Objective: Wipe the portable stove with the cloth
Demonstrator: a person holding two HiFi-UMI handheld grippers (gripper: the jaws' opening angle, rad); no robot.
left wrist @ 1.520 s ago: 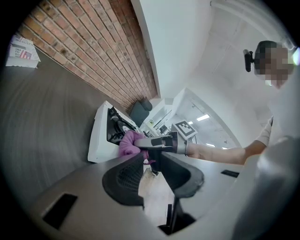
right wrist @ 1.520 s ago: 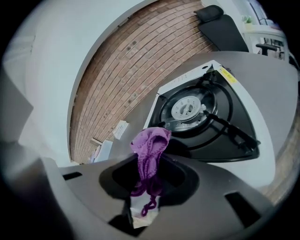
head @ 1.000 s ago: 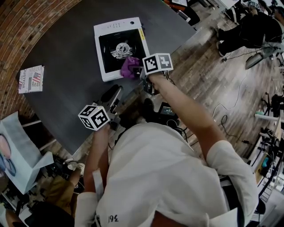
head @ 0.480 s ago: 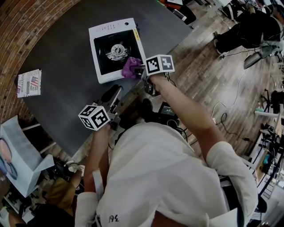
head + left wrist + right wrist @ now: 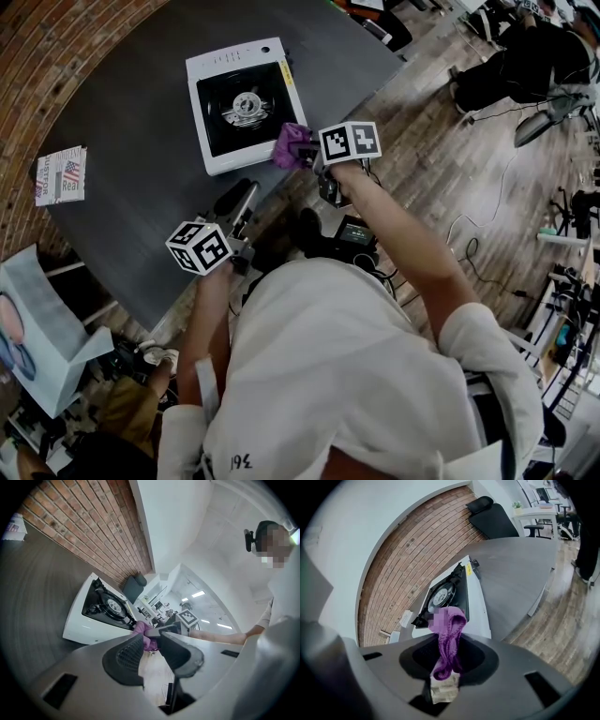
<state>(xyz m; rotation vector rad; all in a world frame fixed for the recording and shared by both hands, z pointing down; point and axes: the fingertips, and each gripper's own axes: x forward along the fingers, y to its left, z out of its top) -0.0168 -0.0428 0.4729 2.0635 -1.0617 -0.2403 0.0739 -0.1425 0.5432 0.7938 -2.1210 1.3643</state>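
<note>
right gripper view looks along the right gripper [image 5: 447,663], whose jaws are closed on a purple cloth [image 5: 449,637]. the cloth is bunched between them; a loop of it rises past the jaw tips and a short end hangs behind the pinch. just ahead of the jaws and slightly to their left is the portable stove [image 5: 477,607], a white casing with a black top and a round burner. the stove sits on a dark grey bench [image 5: 511,569], with a brick wall [image 5: 408,559] behind.

from the head view, the right gripper [image 5: 305,152] is held out with the cloth [image 5: 289,146] at its jaw tips. the cloth lies against the corner of the stove [image 5: 202,117] nearest these jaws. whether the cloth presses on the casing or hangs just off it cannot be told. the stove's burner plate is beyond the jaw tips, apart from the cloth.

the left gripper [image 5: 234,200] is held low over the near edge of the bench [image 5: 141,197], well short of the stove. in the left gripper view its jaws [image 5: 151,641] stand a narrow gap apart with nothing between them. beyond the tips, the stove [image 5: 79,620] lies ahead and to the left. the cloth [image 5: 142,629] and the right gripper show straight ahead, past the gap.

a small printed booklet [image 5: 63,174] lies on the bench, far to the left of both pairs of jaws. wooden floor [image 5: 441,159] spreads to the right of the bench.
</note>
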